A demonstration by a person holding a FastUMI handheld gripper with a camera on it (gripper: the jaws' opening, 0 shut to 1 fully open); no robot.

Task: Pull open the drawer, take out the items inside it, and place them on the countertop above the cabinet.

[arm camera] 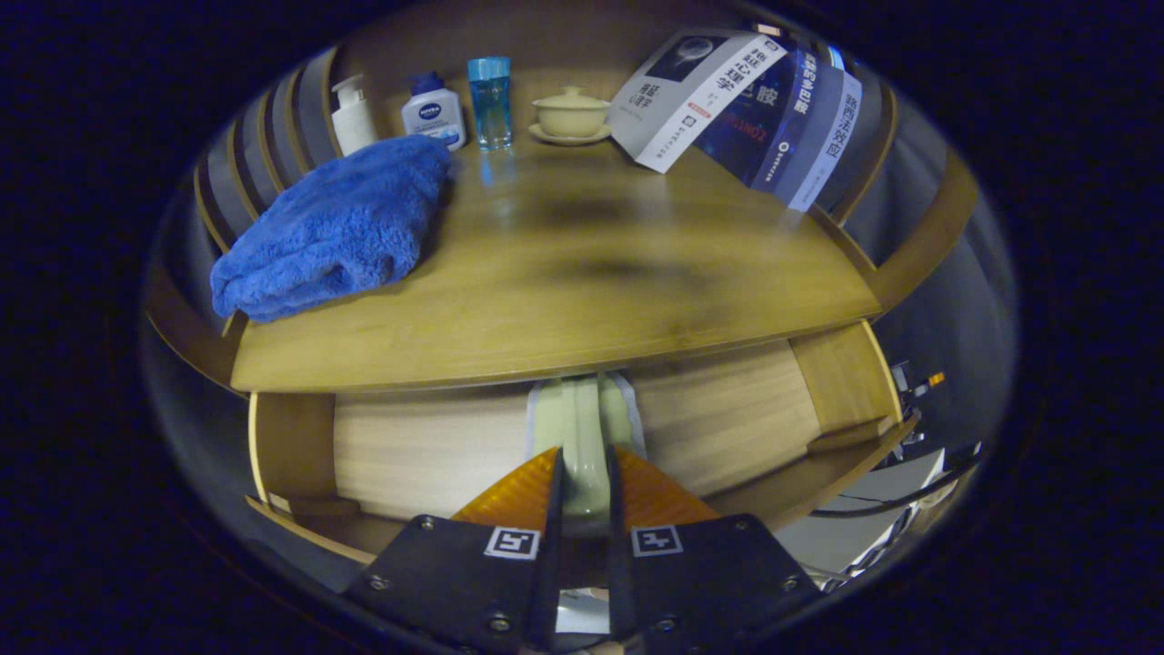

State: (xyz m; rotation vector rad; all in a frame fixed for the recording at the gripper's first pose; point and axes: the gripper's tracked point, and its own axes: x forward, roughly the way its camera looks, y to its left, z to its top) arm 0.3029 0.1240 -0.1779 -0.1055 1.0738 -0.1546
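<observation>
Orange-fingered hand-held gripper clamped on pale green item in drawer; NIVEA bottle on countertop.

**A home-style corner staged in a booth**

Beyond the tool stands a wooden desk with railed sides, furnished like a household dresser. On it lie a folded blue towel, a pump bottle, a lotion bottle, a blue glass, a lidded tea bowl and leaning books. Cables trail beside the desk.
</observation>
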